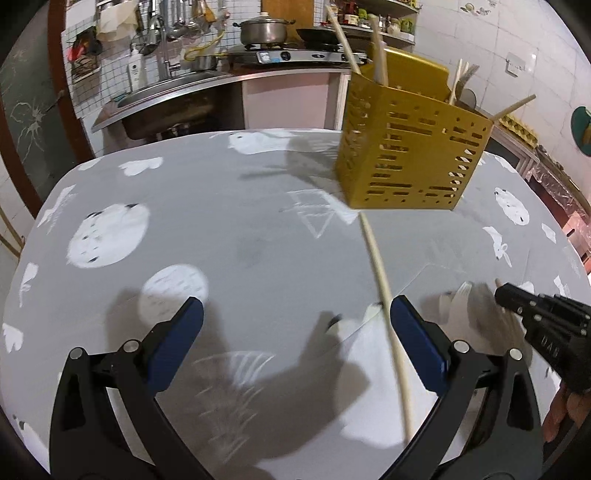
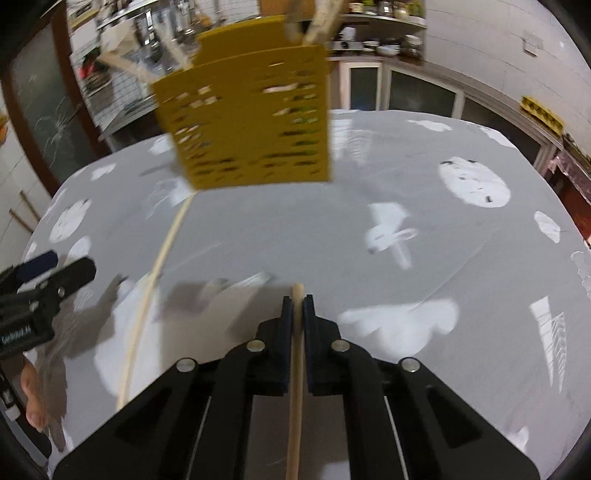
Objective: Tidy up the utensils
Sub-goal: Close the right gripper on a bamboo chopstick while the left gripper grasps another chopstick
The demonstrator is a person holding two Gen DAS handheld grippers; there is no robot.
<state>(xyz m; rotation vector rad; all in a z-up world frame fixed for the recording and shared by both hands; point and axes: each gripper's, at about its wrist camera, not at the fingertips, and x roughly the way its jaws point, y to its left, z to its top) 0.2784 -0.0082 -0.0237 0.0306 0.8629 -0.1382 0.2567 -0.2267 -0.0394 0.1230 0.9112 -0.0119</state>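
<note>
A yellow perforated utensil holder [image 1: 410, 147] stands on the grey patterned tablecloth [image 1: 221, 229] with several pale chopsticks sticking out of its top; it also shows in the right wrist view [image 2: 247, 114]. One loose chopstick [image 1: 384, 306] lies on the cloth from the holder's base toward me, between my left gripper's pads, close to the right pad [image 1: 417, 339]; it also shows in the right wrist view [image 2: 147, 306]. My left gripper [image 1: 295, 314] is open and empty. My right gripper [image 2: 297, 299] is shut on another chopstick [image 2: 295, 387] that runs back between its fingers. The right gripper's tip [image 1: 517, 299] shows at the left view's right edge.
A kitchen counter with a steel sink [image 1: 173, 99] and a gas stove with a pot [image 1: 264, 31] stands behind the table. Shelves with jars [image 2: 384, 40] line the back wall. The table edge curves around on all sides.
</note>
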